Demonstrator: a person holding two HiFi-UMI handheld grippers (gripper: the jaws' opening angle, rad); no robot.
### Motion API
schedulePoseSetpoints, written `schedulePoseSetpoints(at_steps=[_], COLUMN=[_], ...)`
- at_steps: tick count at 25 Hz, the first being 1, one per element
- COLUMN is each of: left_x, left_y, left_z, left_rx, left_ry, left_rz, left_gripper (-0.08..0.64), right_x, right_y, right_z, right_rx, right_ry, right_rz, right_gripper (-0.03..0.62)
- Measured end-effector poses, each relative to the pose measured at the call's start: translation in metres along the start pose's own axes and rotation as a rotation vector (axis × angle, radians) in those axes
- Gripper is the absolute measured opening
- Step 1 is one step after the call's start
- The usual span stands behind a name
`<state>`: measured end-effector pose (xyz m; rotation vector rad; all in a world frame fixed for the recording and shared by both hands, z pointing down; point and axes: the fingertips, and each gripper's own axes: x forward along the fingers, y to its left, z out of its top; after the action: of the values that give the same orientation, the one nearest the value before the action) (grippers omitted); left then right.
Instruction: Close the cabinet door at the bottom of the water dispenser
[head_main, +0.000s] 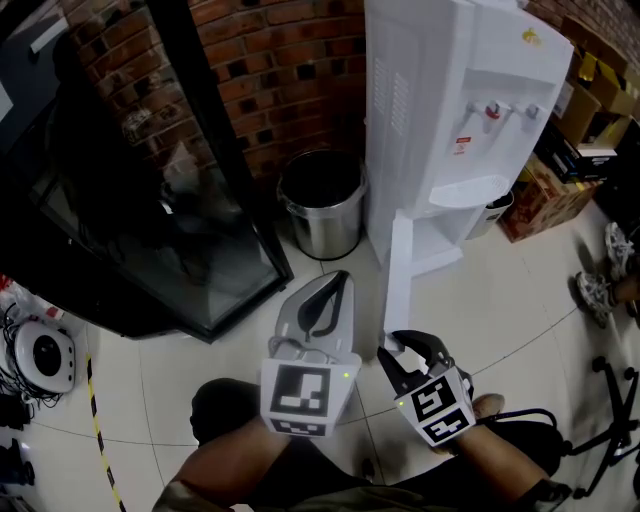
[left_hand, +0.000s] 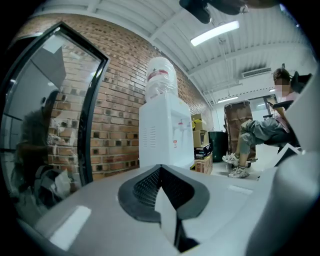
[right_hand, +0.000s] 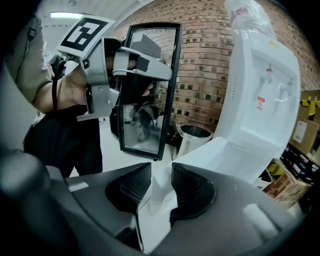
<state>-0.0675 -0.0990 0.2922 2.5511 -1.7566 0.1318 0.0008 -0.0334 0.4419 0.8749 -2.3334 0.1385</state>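
Observation:
The white water dispenser (head_main: 450, 120) stands against the brick wall. Its narrow bottom cabinet door (head_main: 400, 270) is swung out towards me. My right gripper (head_main: 395, 350) points down at the door's near edge. In the right gripper view the white door edge (right_hand: 220, 150) fills the gap between the pads of the right gripper (right_hand: 161, 175), which closes on it. My left gripper (head_main: 340, 280) is held level to the left of the door, touching nothing, its jaw tips together. The left gripper view shows the left gripper (left_hand: 160, 169) shut, with the dispenser (left_hand: 165, 135) ahead.
A steel bin (head_main: 322, 205) stands left of the dispenser, beside a tall black glass door (head_main: 150, 200). Cardboard boxes (head_main: 545, 195) sit to its right. A seated person's shoes (head_main: 600, 280) and a chair base (head_main: 610, 400) are at the right. A round device (head_main: 45, 355) lies far left.

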Motion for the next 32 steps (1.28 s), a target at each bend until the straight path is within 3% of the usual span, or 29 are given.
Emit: schedulePoseSetpoints(at_steps=[8, 16, 24, 30, 32], left_x=[0.032, 0.065, 0.101, 0.12, 0.127], left_y=[-0.044, -0.072, -0.073, -0.075, -0.073], left_z=[0.009, 0.009, -0.025, -0.03, -0.033], left_rx=[-0.008, -0.016, 0.015, 0.002, 0.001], left_ry=[-0.012, -0.013, 0.075, 0.078, 0.079], left_rz=[-0.099, -0.158, -0.174, -0.192, -0.19], left_gripper=[0.0, 0.0, 0.0, 0.0, 0.0], right_x=[-0.027, -0.058, -0.084, -0.08, -0.071], right_y=[-0.032, -0.103, -0.222, -0.307, -0.33], right_z=[-0.024, -0.061, -0.102, -0.114, -0.114], right_rx=[0.044, 0.166, 0.307, 0.434, 0.499], right_ry=[0.057, 0.178, 0.266, 0.236, 0.205], right_rz=[-0.054, -0.166, -0.424, -0.609, -0.651], right_gripper=[0.117, 0.09, 0.086, 0.079, 0.038])
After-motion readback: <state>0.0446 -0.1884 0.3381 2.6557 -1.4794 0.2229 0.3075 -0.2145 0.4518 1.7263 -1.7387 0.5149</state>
